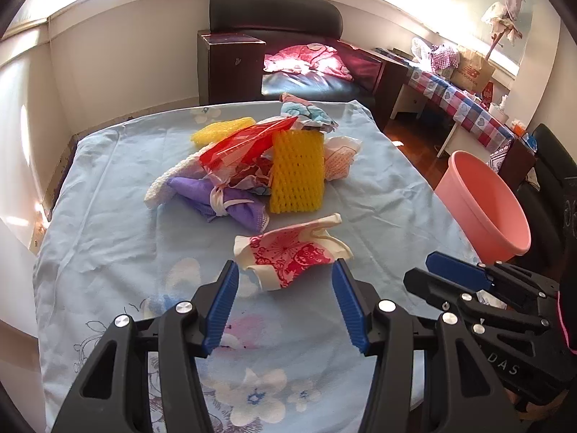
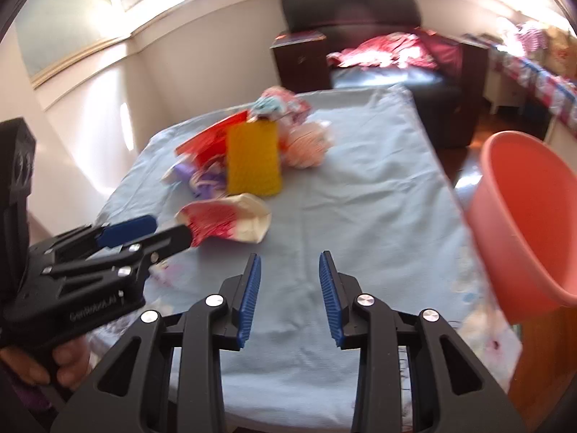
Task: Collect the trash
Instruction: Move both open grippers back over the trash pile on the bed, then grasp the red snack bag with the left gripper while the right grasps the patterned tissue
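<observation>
From my left gripper I see its jaws spread wide, gripping nothing — the crumpled paper cup lies just ahead, right at the fingertips. Beyond it sits the heap: the purple cloth, the red plastic bag, the yellow foam net, all on the blue sheet. My right gripper stands partly parted and empty over bare sheet. Off to its right waits the pink basin — I see nothing inside it. I judge collecting has barely begun; the cup looks first.
</observation>
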### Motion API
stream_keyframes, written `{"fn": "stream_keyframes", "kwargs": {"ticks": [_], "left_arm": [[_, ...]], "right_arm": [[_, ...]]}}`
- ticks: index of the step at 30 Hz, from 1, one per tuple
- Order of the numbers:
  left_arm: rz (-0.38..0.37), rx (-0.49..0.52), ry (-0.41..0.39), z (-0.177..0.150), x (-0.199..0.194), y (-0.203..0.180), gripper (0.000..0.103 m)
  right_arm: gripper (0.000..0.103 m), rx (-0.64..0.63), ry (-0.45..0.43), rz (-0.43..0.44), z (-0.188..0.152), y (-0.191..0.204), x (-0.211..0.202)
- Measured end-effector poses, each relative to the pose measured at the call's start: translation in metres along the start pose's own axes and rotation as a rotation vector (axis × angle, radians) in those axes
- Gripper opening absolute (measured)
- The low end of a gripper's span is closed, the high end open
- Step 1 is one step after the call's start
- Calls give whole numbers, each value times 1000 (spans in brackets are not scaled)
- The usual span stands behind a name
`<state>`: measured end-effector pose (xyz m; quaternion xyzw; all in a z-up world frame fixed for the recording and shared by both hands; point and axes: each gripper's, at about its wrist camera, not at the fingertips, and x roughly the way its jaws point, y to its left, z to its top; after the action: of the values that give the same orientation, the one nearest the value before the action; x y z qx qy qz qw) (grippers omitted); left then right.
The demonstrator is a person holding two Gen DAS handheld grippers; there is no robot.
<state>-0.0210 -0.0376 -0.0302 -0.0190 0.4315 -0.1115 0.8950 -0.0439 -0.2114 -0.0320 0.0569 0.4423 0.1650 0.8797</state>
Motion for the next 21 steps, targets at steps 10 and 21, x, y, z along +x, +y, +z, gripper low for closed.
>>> {"fn": "stream_keyframes", "kwargs": {"ticks": [10,21], "left_arm": [[10,-79,-37,5,-8,58,52],[10,97,-122,60,5,28,48]], "right_arm": [[34,-105,-33,43,22,24,5],[34,-79,-54,21,62,14,19]]}}
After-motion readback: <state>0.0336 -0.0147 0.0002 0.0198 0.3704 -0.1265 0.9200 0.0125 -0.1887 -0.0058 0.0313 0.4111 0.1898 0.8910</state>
